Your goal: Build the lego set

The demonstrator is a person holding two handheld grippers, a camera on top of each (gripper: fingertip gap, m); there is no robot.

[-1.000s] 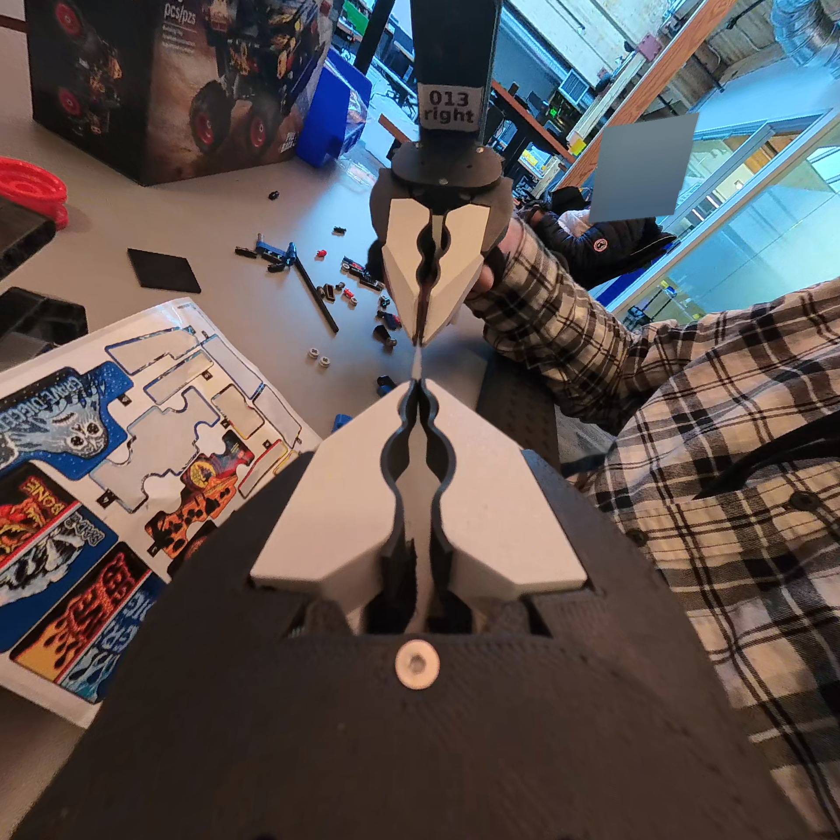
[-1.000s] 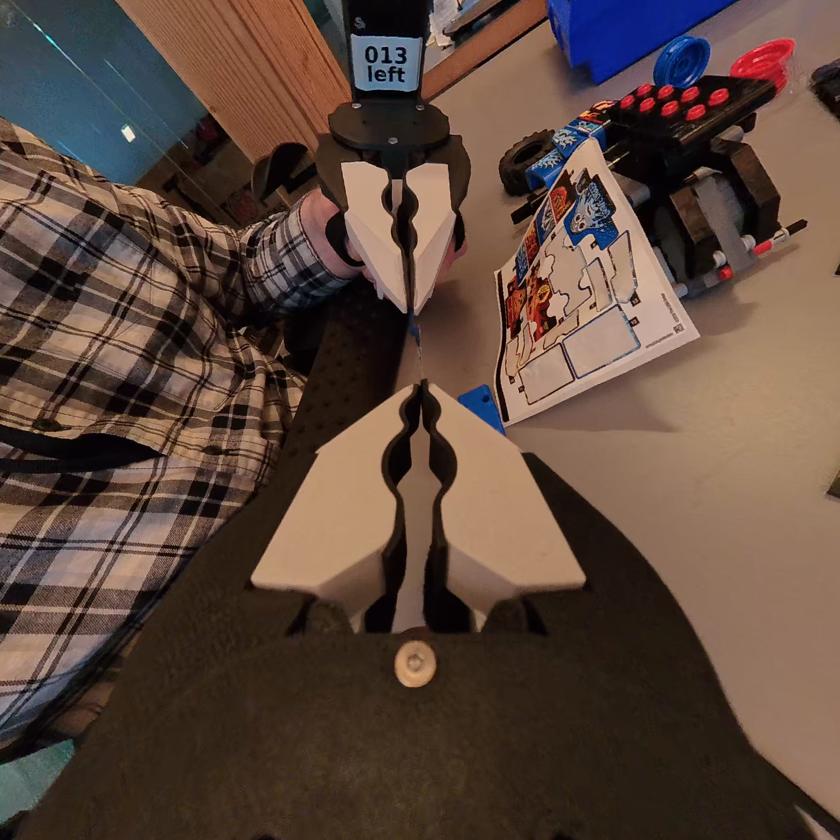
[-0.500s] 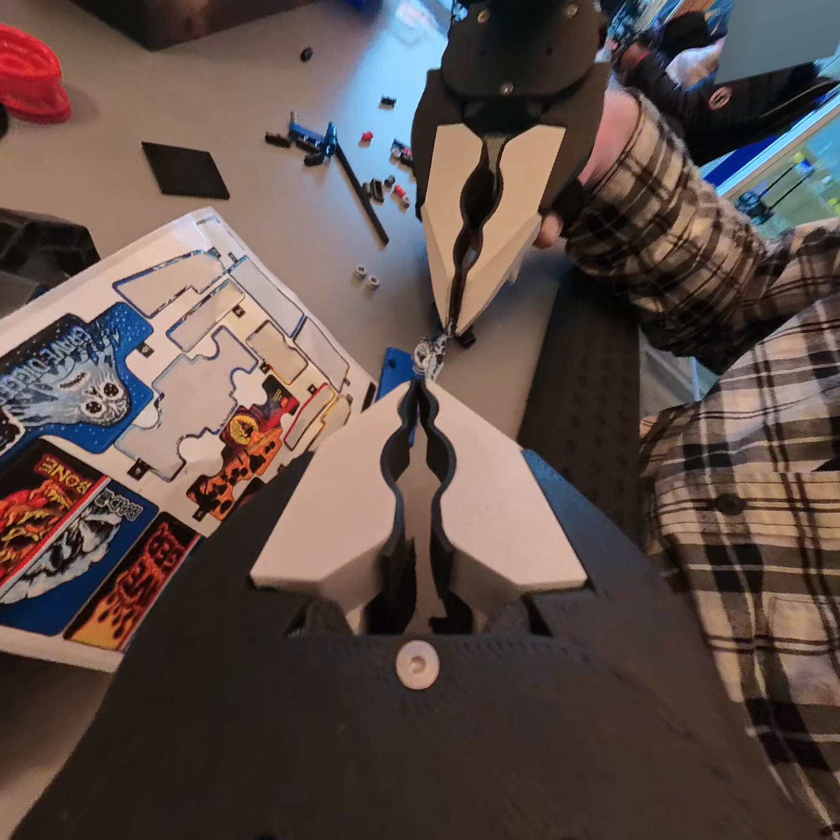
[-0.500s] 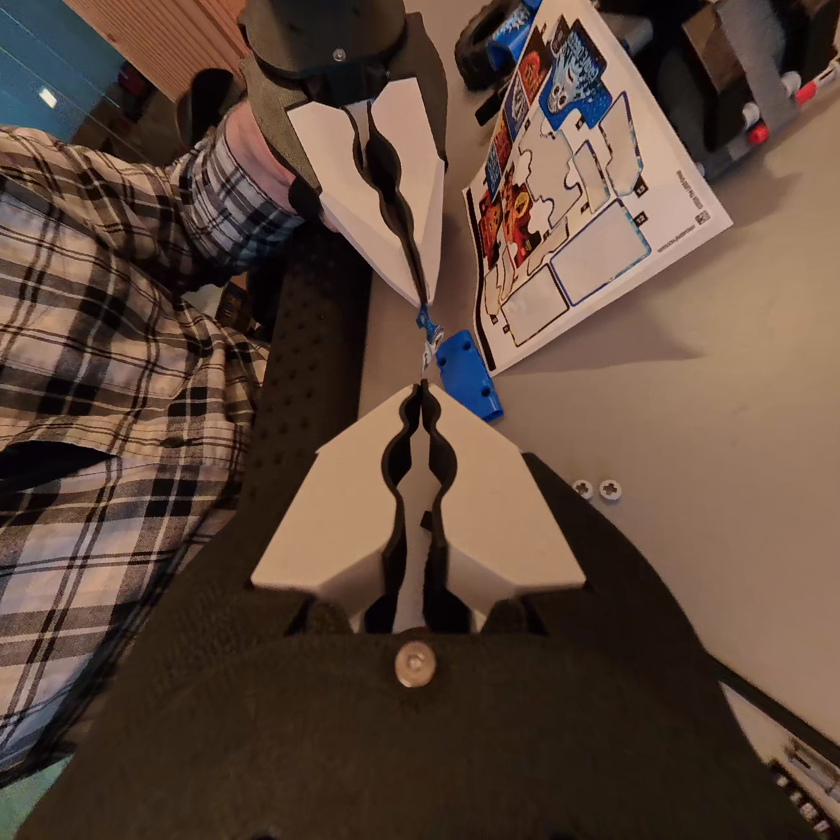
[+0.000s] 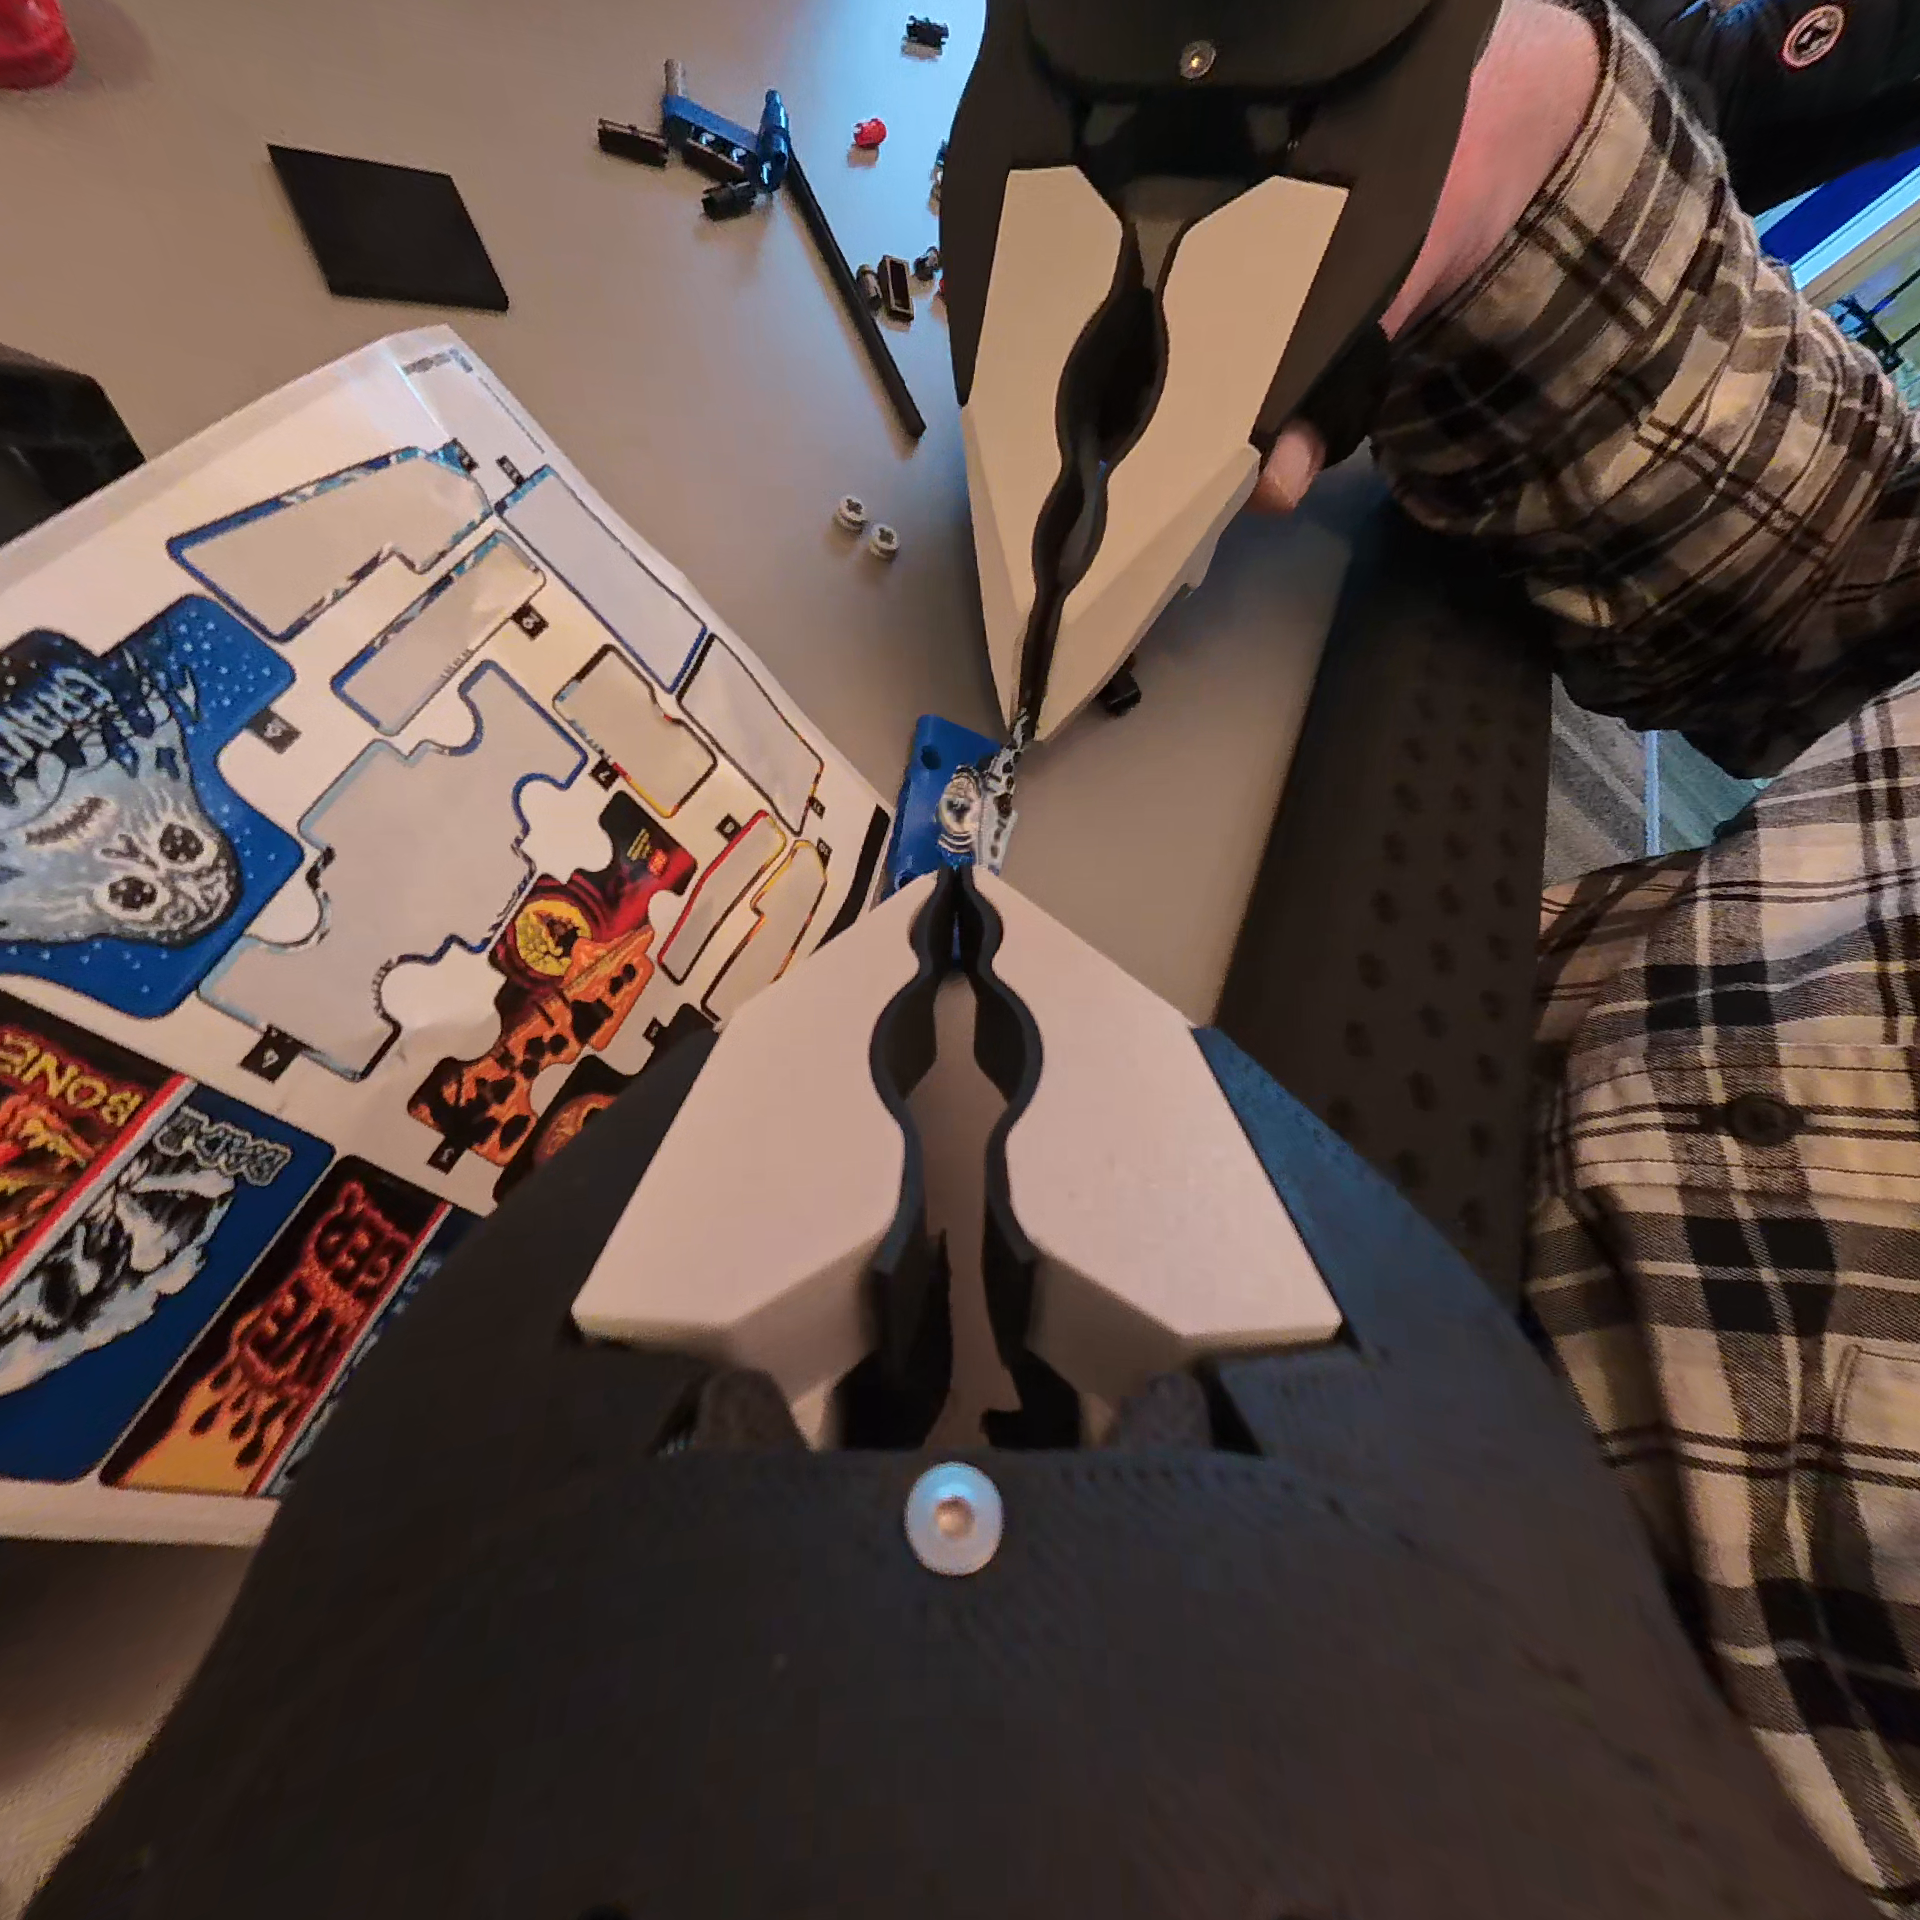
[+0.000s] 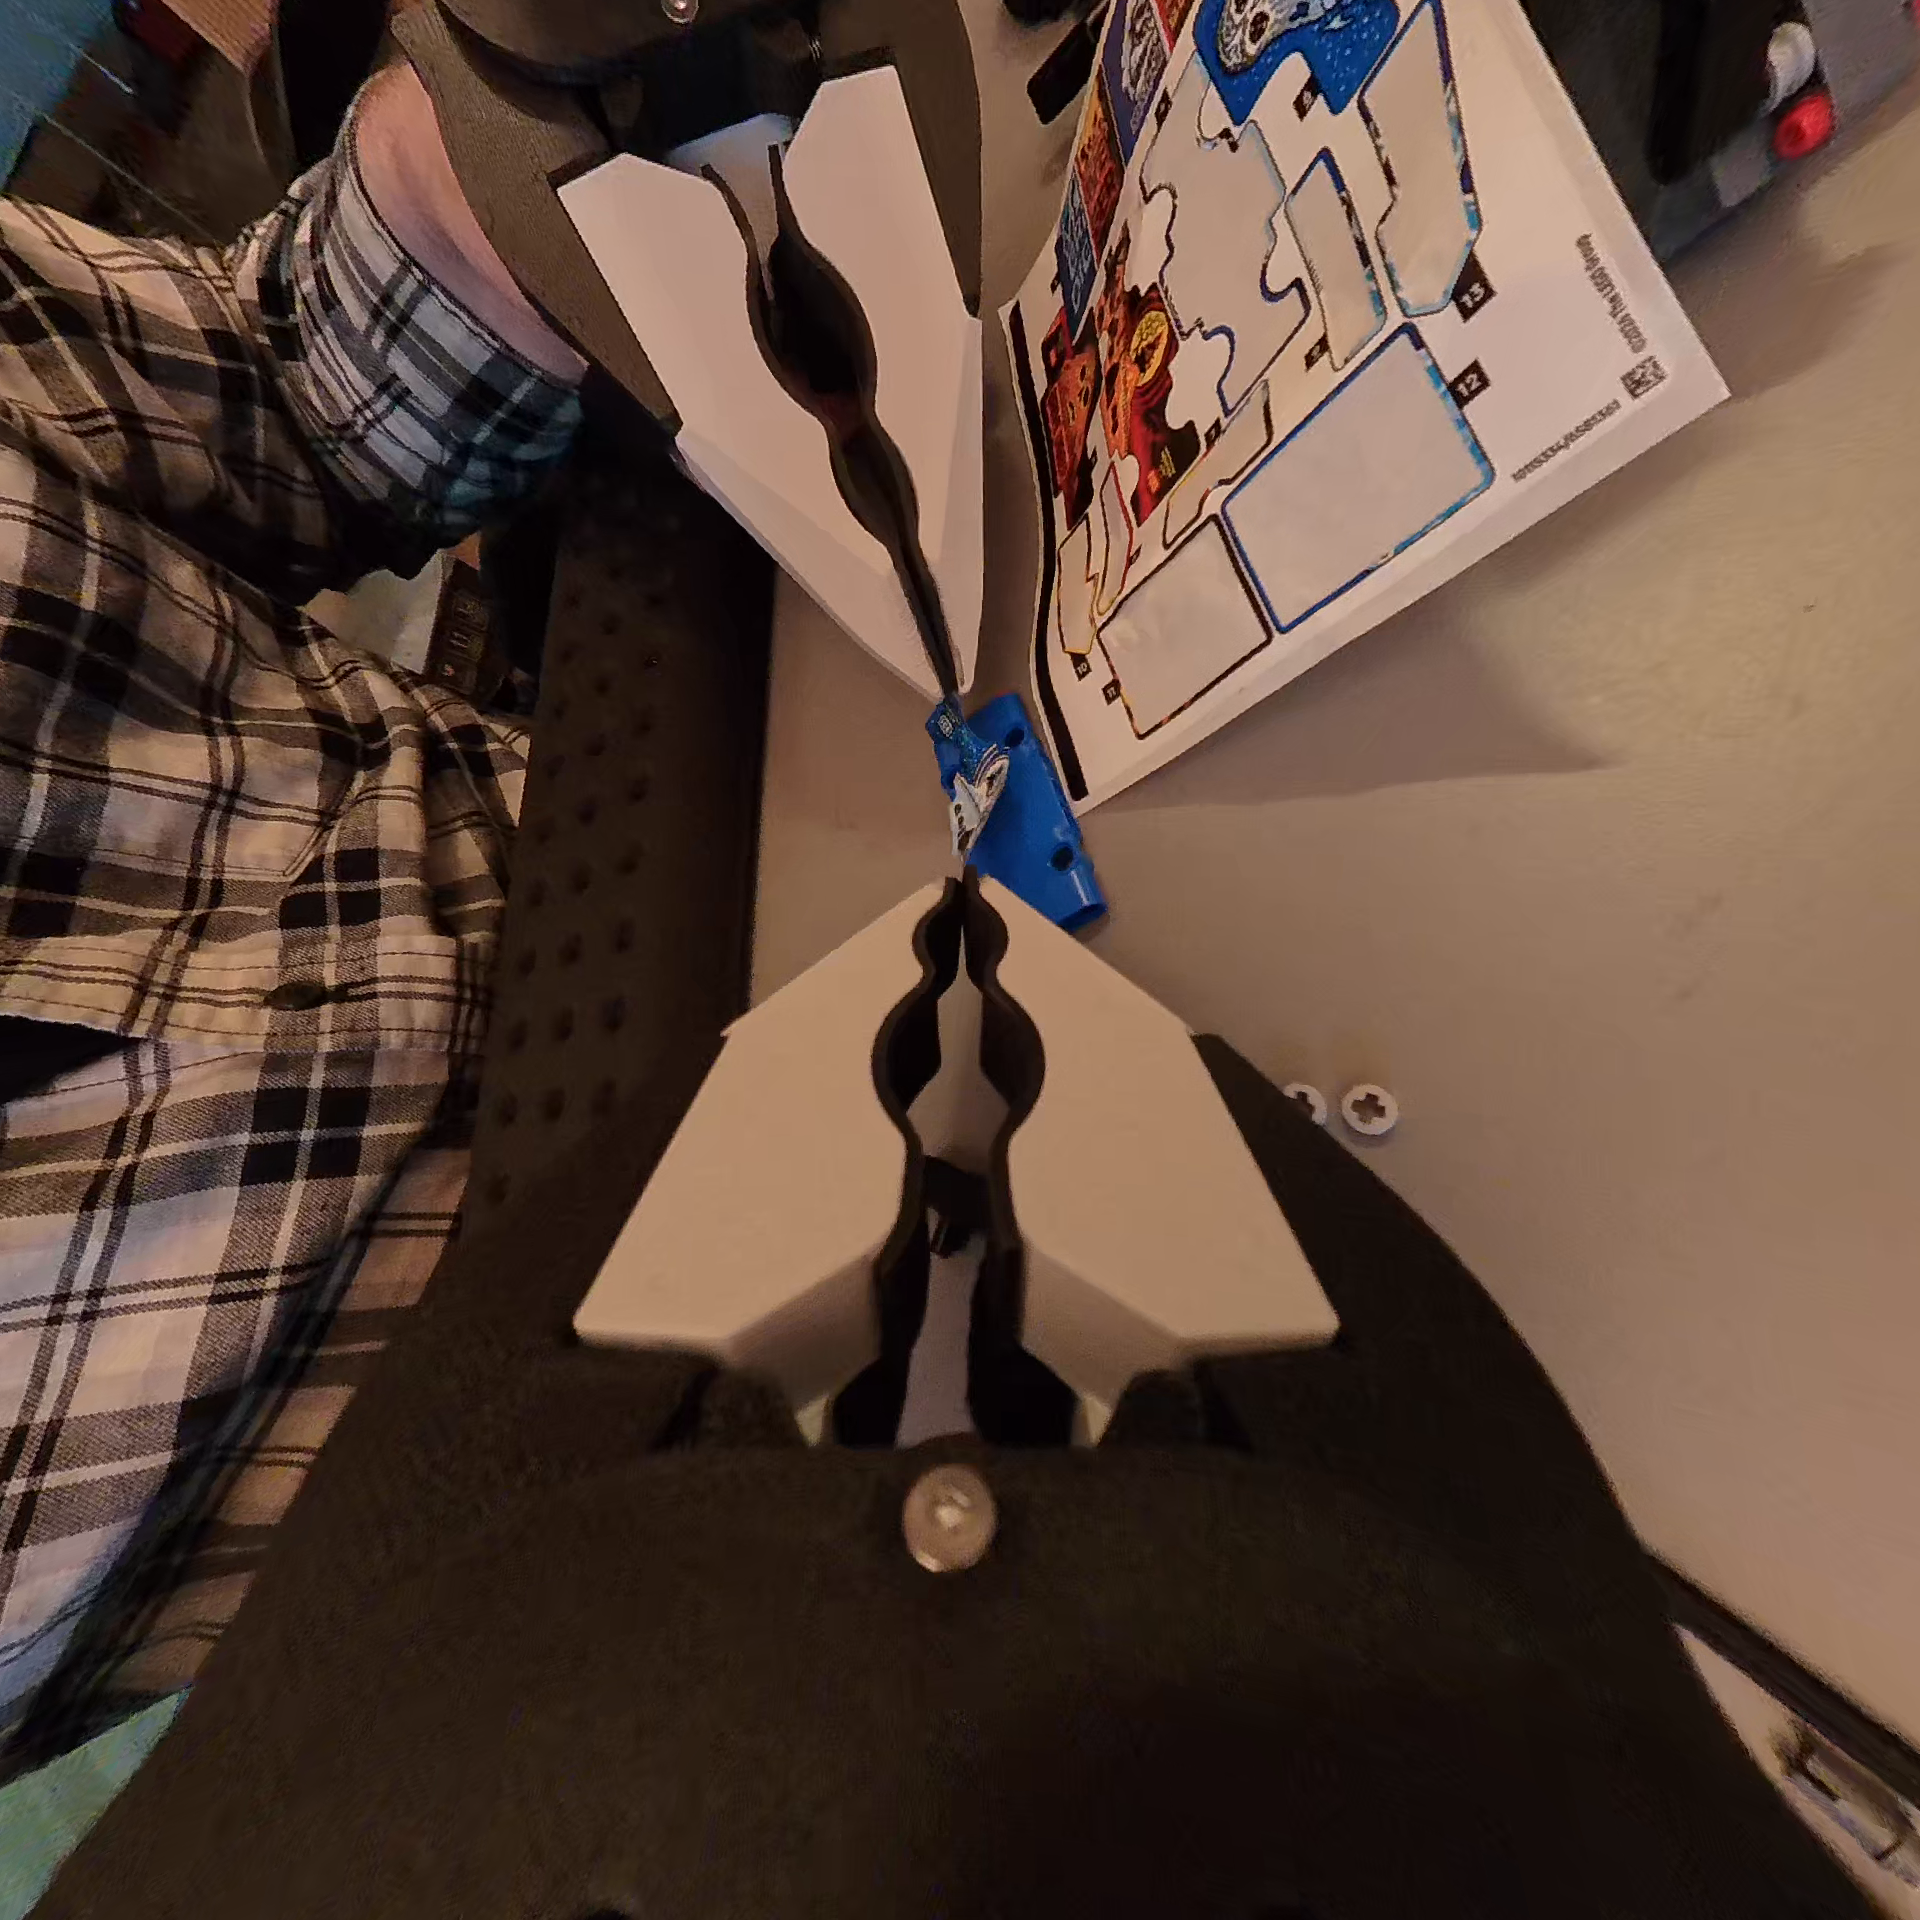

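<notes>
A small blue and white sticker (image 5: 977, 810) is stretched between both grippers, just above a blue lego panel (image 5: 920, 800) lying on the grey table. My left gripper (image 5: 956, 883) is shut on the sticker's near end. My right gripper (image 5: 1023, 727) is shut on its far end, tip to tip with the left. In the right wrist view my right gripper (image 6: 961, 883) and the left gripper (image 6: 951, 691) hold the sticker (image 6: 971, 790) over the blue panel (image 6: 1034, 842). Whether the sticker touches the panel I cannot tell.
A sticker sheet (image 5: 416, 810) lies left of the panel and also shows in the right wrist view (image 6: 1330, 436). Two small grey round pieces (image 5: 868, 525), a black axle (image 5: 852, 301), a black square plate (image 5: 384, 229) and loose parts lie beyond. A black perforated mat (image 5: 1382, 831) lines the table edge.
Both grippers have come down toward the table with the sticker held between them, and now sit close over the blue panel. Both stay shut.
</notes>
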